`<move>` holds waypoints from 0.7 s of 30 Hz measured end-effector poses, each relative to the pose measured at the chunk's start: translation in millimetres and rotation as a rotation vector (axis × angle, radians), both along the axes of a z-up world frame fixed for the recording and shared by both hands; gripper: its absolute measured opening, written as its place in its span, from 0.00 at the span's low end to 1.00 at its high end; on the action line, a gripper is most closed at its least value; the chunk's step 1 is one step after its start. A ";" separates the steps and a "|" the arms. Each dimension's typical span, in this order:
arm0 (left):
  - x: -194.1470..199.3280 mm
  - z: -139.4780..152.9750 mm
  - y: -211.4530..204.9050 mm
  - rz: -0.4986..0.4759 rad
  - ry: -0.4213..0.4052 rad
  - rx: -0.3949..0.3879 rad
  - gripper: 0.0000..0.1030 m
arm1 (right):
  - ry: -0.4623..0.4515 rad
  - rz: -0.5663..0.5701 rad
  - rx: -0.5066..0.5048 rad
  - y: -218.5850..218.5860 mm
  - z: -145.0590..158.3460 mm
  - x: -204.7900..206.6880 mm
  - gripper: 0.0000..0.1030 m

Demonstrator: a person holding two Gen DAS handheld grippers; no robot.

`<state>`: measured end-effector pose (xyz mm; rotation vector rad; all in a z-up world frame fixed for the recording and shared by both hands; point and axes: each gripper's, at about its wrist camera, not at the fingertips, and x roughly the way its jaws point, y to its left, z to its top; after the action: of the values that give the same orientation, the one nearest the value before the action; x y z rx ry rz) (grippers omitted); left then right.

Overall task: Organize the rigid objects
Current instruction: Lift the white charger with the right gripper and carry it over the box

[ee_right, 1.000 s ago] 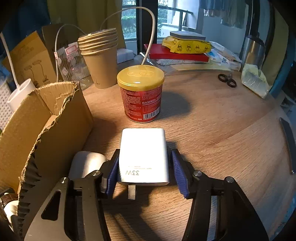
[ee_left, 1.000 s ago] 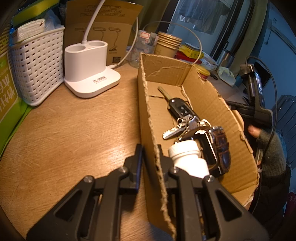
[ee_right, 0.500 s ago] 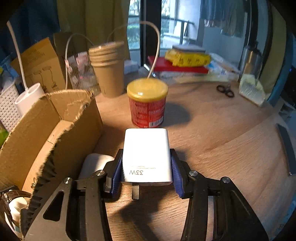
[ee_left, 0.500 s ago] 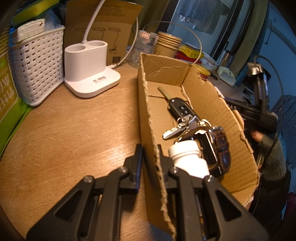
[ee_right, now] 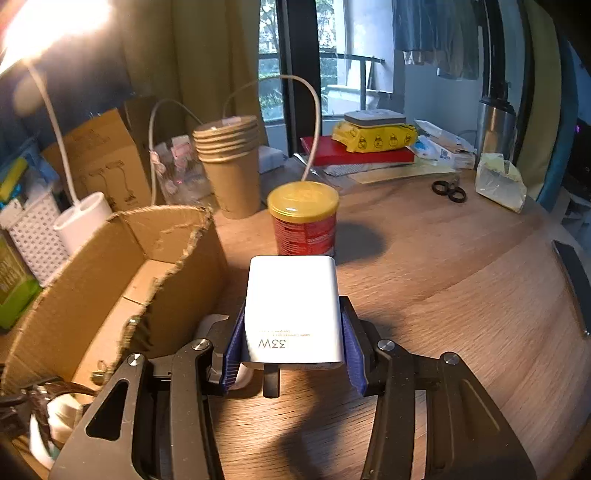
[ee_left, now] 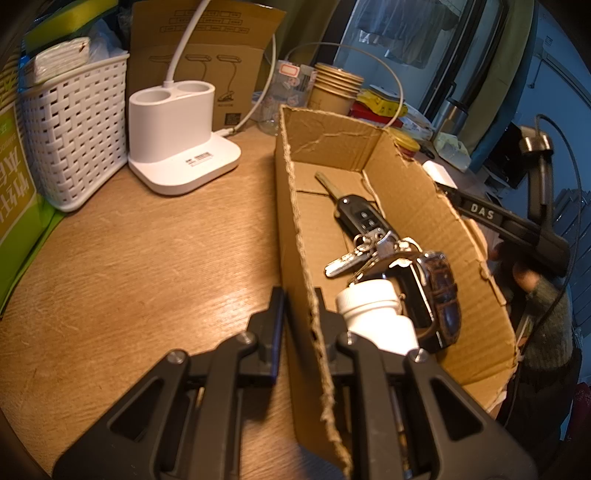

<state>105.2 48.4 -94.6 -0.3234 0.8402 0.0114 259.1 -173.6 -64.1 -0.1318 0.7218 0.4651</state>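
Right wrist view: right gripper point(ee_right: 291, 354) fingers clenched on white charger point(ee_right: 293, 310), lifted above the bench point(ee_right: 443, 288), just beside the cardboard box point(ee_right: 110, 280).
Left gripper point(ee_left: 301, 314): fingers grasping the box side wall.
Inside box: car key point(ee_left: 362, 218), watch point(ee_left: 439, 295), white bottle point(ee_left: 376, 314).

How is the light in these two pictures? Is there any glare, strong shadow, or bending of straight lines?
Right wrist view: a blown-out lamp glare fills the top-left corner; the red can with yellow lid throws a dark shadow rightward on the wooden table. Left wrist view: even, warm light, soft sheen on the wood; fisheye bends the torn cardboard box and darkens the corners.
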 end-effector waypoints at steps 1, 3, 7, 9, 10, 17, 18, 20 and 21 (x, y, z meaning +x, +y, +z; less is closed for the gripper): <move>0.0 0.1 -0.1 0.000 0.000 0.000 0.14 | -0.005 0.004 0.012 -0.2 3.8 -2.6 0.47; 0.0 0.0 0.0 0.000 0.000 0.000 0.14 | -0.013 0.013 0.027 0.5 10.2 -7.2 0.47; 0.0 0.0 -0.1 0.000 0.000 0.000 0.14 | -0.040 0.041 0.058 3.6 26.8 -19.6 0.47; 0.0 0.0 0.0 0.000 0.000 0.000 0.14 | -0.049 0.066 0.077 6.4 35.0 -26.9 0.47; 0.0 0.0 -0.1 0.000 0.000 0.000 0.14 | -0.051 0.073 0.083 7.5 37.6 -29.2 0.47; 0.0 0.0 -0.1 0.000 0.000 0.000 0.14 | -0.068 0.150 0.110 25.7 50.7 -49.9 0.47; 0.1 -0.1 0.0 0.000 0.000 0.000 0.14 | -0.068 0.162 0.107 29.6 51.0 -52.9 0.47; 0.1 0.0 -0.1 0.000 0.000 0.000 0.14 | -0.065 0.185 0.101 37.5 50.3 -58.0 0.47; 0.3 -0.3 0.2 0.000 0.000 0.000 0.14 | -0.064 0.197 0.097 40.6 49.7 -60.3 0.47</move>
<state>105.5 48.6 -94.9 -0.3235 0.8402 0.0114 198.8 -133.0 -14.4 -0.1266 0.6252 0.6802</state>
